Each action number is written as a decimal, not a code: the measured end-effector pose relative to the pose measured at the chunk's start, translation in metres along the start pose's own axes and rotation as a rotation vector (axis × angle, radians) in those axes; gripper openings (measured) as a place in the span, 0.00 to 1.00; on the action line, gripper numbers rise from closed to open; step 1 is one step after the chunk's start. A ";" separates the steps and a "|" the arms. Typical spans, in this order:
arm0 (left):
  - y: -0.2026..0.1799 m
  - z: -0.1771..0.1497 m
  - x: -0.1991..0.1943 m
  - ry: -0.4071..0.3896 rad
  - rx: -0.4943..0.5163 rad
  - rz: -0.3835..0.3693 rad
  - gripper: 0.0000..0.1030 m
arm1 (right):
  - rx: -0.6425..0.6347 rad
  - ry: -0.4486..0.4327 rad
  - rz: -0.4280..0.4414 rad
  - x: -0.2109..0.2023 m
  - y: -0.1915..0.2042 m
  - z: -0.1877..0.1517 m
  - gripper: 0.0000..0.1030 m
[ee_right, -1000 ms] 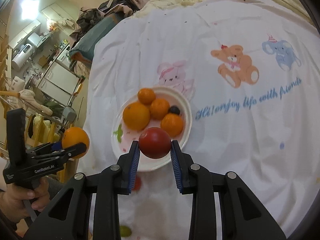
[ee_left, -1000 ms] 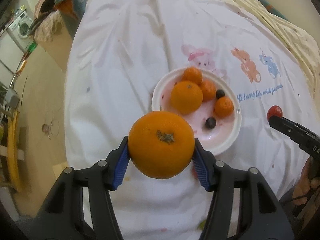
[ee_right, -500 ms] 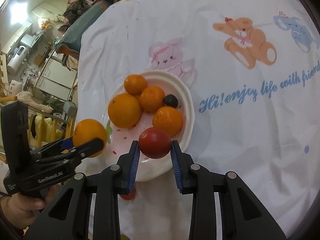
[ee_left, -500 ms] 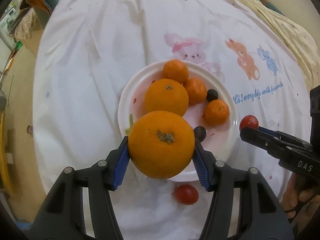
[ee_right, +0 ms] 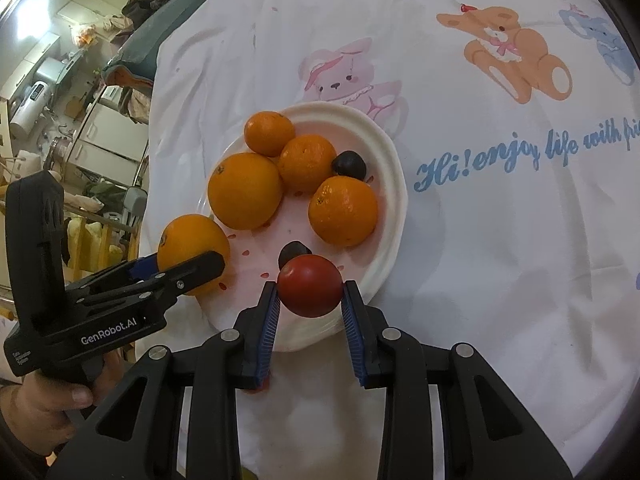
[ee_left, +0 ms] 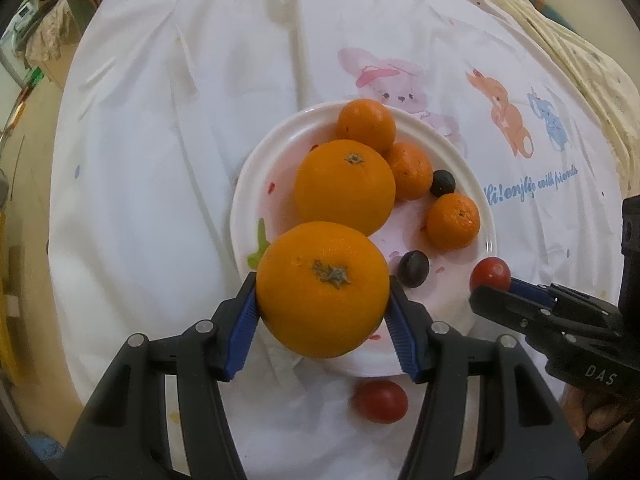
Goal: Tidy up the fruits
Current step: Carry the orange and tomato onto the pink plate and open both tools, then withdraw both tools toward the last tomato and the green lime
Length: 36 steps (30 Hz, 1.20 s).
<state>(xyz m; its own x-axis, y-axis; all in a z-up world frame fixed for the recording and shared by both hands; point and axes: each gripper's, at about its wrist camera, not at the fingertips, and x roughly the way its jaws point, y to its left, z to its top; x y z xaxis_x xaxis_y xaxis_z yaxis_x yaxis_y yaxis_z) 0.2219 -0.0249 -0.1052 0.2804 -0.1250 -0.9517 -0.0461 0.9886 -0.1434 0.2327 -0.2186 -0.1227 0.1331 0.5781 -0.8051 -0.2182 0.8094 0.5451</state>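
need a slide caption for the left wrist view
Left gripper holds a large orange over the plate of fruit.

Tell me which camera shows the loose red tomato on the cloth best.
The left wrist view. There the loose red tomato lies in plain sight on the white cloth, just short of the plate. In the right wrist view only a red sliver shows, behind the right tongs.
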 end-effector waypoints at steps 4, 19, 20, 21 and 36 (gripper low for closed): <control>-0.005 0.002 0.003 0.002 0.017 0.009 0.54 | -0.003 0.003 -0.004 0.002 0.000 0.001 0.33; -0.009 0.000 0.009 0.017 0.032 0.017 0.57 | -0.001 -0.002 -0.006 0.001 0.002 0.000 0.35; -0.011 0.000 0.009 0.018 0.044 0.024 0.59 | 0.000 -0.003 -0.006 0.000 0.002 0.001 0.35; -0.014 -0.001 0.008 0.010 0.064 0.042 0.67 | -0.001 0.000 -0.009 0.000 0.002 0.002 0.36; -0.014 -0.001 -0.002 -0.035 0.072 0.058 0.89 | 0.034 -0.079 0.024 -0.026 -0.001 0.011 0.78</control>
<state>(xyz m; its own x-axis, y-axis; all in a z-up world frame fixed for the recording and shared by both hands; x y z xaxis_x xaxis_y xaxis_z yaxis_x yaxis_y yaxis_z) 0.2208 -0.0386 -0.1014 0.3126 -0.0655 -0.9476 0.0056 0.9977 -0.0671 0.2396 -0.2335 -0.0996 0.2045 0.6023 -0.7717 -0.1893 0.7978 0.5725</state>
